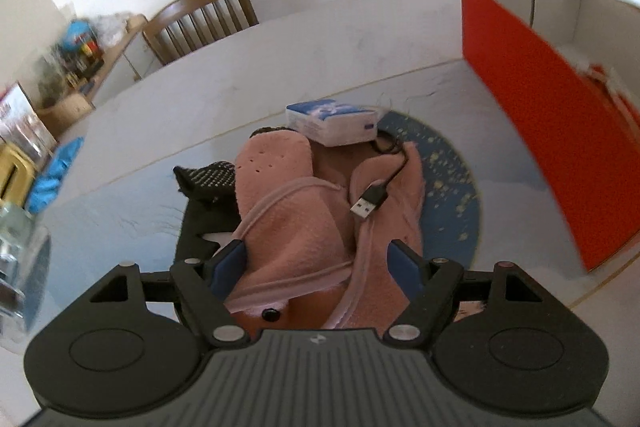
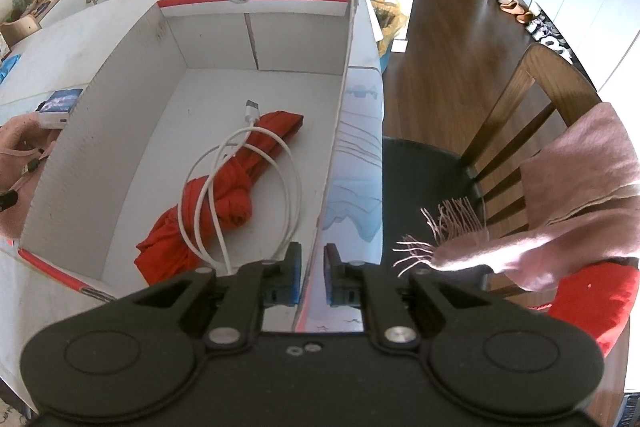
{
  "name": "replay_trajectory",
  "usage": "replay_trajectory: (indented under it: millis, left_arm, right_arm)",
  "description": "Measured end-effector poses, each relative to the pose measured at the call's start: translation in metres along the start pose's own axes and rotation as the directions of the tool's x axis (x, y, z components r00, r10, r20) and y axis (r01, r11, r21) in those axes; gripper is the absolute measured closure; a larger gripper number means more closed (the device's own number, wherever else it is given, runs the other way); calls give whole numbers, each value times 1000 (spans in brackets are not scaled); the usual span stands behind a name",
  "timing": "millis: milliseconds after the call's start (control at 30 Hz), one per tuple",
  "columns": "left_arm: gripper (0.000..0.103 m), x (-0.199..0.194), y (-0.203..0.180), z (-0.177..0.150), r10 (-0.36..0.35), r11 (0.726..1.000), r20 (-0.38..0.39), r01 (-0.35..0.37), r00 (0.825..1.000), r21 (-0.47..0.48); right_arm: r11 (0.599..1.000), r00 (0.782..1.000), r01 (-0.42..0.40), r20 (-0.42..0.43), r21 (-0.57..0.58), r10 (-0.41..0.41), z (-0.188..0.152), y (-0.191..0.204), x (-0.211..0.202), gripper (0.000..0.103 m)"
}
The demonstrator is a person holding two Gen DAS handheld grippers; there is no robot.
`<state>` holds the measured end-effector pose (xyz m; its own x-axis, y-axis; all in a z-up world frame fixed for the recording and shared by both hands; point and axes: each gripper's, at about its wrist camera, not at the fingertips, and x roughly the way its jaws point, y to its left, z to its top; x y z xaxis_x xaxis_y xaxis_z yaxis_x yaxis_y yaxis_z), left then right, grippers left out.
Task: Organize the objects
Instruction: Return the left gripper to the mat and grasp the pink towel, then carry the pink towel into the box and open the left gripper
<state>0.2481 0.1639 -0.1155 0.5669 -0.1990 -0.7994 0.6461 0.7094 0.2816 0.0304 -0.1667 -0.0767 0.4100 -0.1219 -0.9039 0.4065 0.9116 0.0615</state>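
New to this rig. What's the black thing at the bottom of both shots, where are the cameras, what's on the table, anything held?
No robot: a person carries hand-held tongs in each hand, each with a fisheye camera looking along its fingers.

Left wrist view: the left tongs stand open around a pink fabric item, pads not visibly pressing. A black USB plug lies on it, a tissue pack behind, all on the white table.

Right wrist view: the right tongs pinch the side wall of the red-and-white box. Inside lie a red cloth and a white cable.
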Motion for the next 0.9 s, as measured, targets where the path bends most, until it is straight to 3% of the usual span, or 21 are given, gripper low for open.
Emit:
replay_trajectory:
  millis: [100, 300, 467, 533, 733, 900]
  left_arm:
    - [27, 4, -4, -2, 43, 999, -2, -43, 999, 32]
    - [59, -1, -1, -2, 82, 995, 12, -82, 997, 50]
    - [77, -16, 13, 4, 27, 1000, 29, -27, 999, -2]
    - [88, -25, 20, 9, 17, 1000, 50, -15, 999, -26]
    - [95, -47, 32, 24, -26, 997, 123, 33, 992, -63]
    - [95, -66, 43, 40, -95, 988, 175, 115, 980, -108]
  right_arm:
    - [1000, 1000, -1, -2, 0, 1, 0, 0, 1, 92]
    - [1000, 1000, -4, -7, -1, 4, 0, 0, 3, 92]
    - [1000, 1000, -7, -7, 0, 7, 0, -1, 4, 92]
    - [1000, 1000, -8, -8, 0, 8, 0, -1, 4, 92]
    - [1000, 1000, -9, -8, -2, 9, 1, -1, 5, 92]
    - [1000, 1000, -10, -9, -1, 10, 1, -1, 5, 92]
